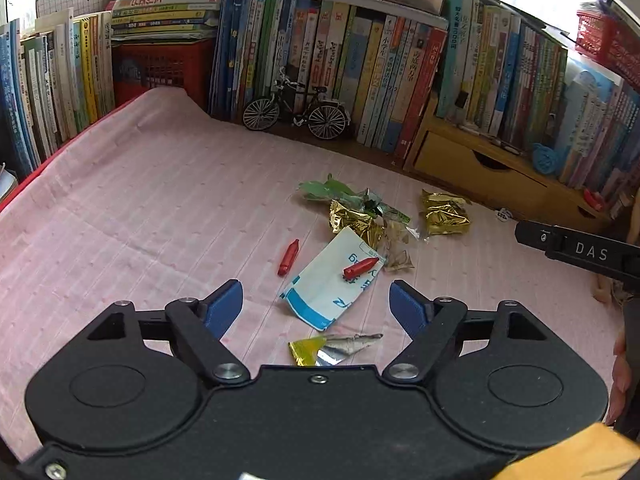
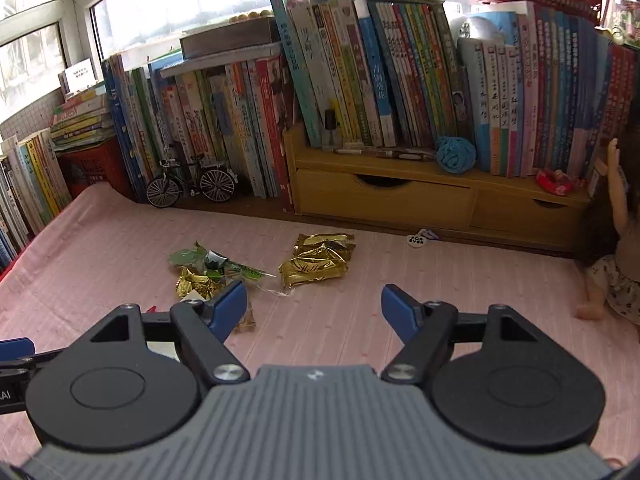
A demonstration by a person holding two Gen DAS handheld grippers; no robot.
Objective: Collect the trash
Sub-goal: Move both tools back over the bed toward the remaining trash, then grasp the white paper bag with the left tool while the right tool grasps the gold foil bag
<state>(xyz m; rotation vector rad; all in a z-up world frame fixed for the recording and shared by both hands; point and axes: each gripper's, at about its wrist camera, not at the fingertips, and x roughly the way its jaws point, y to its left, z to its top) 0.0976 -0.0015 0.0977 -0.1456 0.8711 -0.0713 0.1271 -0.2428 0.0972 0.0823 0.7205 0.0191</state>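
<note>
The trash lies scattered on the pink striped cloth in front of my two grippers. Nearest my left gripper is the white-and-blue paper packet, lying just ahead of the open jaws and slightly right of their middle, its long axis slanting from near-left to far-right. A red plastic cap rests on it, and a second red plastic cap lies on the cloth just to its left. A flattened yellow-and-silver foil scrap sits nearer still, close under the gripper body.

Farther off I count two crumpled gold foil wrappers, one touching the packet's far end, the other apart to the right, plus a green clear-plastic wrapper beyond. My right gripper points at that separate gold wrapper, straight ahead of it.

Both sets of jaws stand wide apart with nothing between the blue pads. I judge the left hand better placed for the packet, the right for the far gold wrapper.
</note>
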